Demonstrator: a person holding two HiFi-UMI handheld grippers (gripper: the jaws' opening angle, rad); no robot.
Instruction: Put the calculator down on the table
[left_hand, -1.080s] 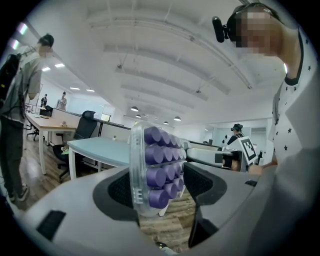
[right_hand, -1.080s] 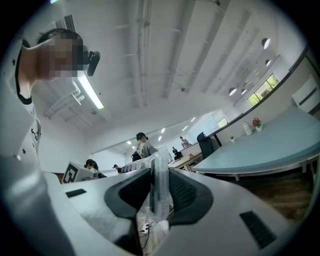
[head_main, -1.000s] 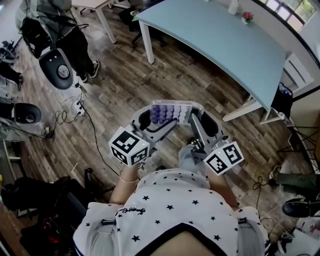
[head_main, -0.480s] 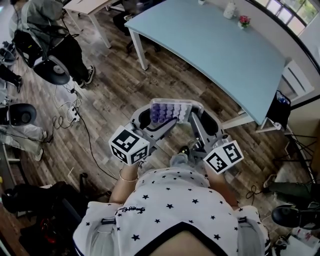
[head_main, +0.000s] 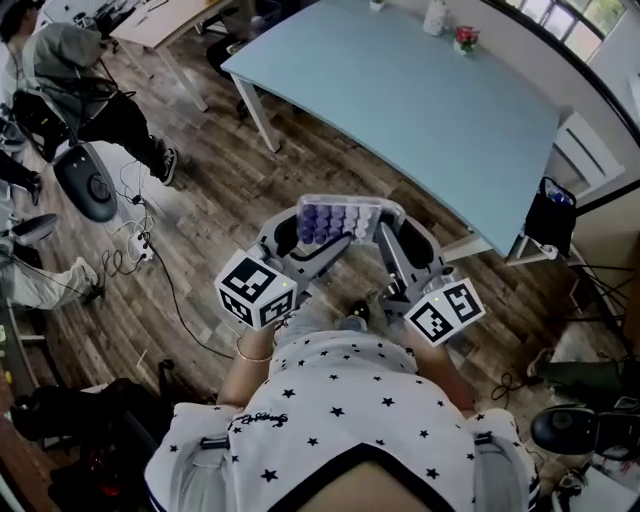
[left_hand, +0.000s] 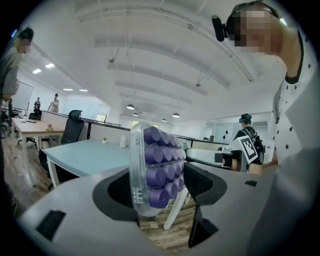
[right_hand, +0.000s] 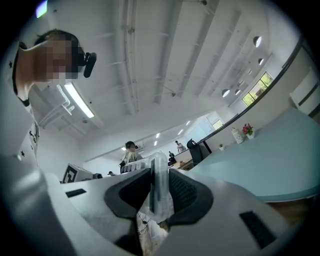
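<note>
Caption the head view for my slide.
Left gripper and right gripper hold a purple-keyed calculator over wooden floor, short of the blue table.

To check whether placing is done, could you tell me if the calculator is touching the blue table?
Apart. The head view shows the calculator held over the wooden floor, with a strip of floor between it and the table.

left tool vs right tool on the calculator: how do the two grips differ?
Jaw width: the left tool has its jaws wider apart, while the right tool has narrower jaws pinching a thin clear edge.
Calculator pose: the left tool sees the calculator angled, purple keys showing, while the right tool sees it edge-on.
Ends: the left tool takes its left end, the right tool its right end.
Shared: both hold it in the air, short of the table.
</note>
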